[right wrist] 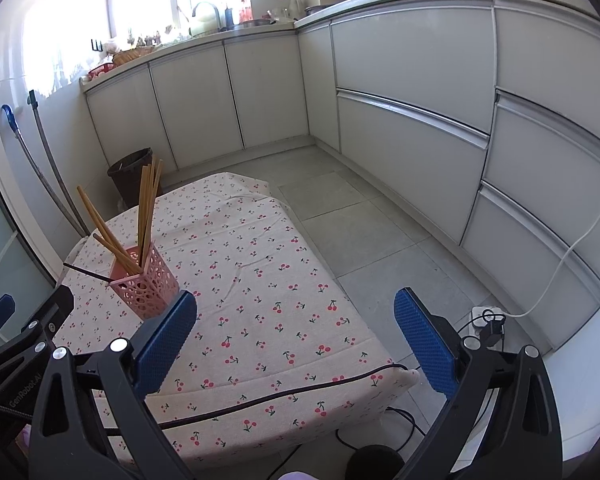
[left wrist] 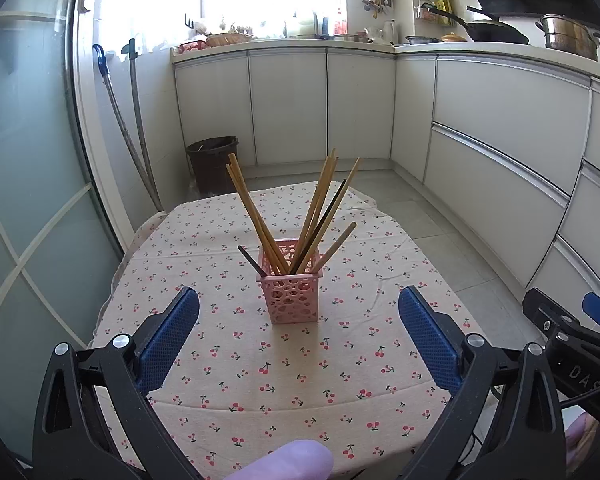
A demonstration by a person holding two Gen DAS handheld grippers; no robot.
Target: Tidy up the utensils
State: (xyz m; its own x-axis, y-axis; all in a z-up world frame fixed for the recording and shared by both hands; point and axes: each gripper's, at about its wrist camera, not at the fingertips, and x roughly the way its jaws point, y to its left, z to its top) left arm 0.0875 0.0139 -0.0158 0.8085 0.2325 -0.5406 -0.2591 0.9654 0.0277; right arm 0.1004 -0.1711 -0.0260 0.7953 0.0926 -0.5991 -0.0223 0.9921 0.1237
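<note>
A pink perforated holder [left wrist: 291, 298] stands upright near the middle of a table with a cherry-print cloth [left wrist: 228, 360]. Several wooden chopsticks [left wrist: 256, 216] and a couple of dark ones [left wrist: 328, 216] fan out of it. My left gripper [left wrist: 298, 314] is open, its blue pads on either side of the holder and nearer the camera, holding nothing. The right wrist view shows the same holder [right wrist: 145, 289] at the left with chopsticks [right wrist: 146, 204] in it. My right gripper [right wrist: 296, 318] is open and empty over the table's right part, the holder beyond its left pad [right wrist: 168, 340].
White kitchen cabinets [left wrist: 496, 132] run along the back and right. A dark waste bin [left wrist: 212, 162] and two mop handles [left wrist: 138, 128] stand behind the table. A black cable [right wrist: 284, 394] crosses the table's near edge. A power strip [right wrist: 488, 316] lies on the tiled floor.
</note>
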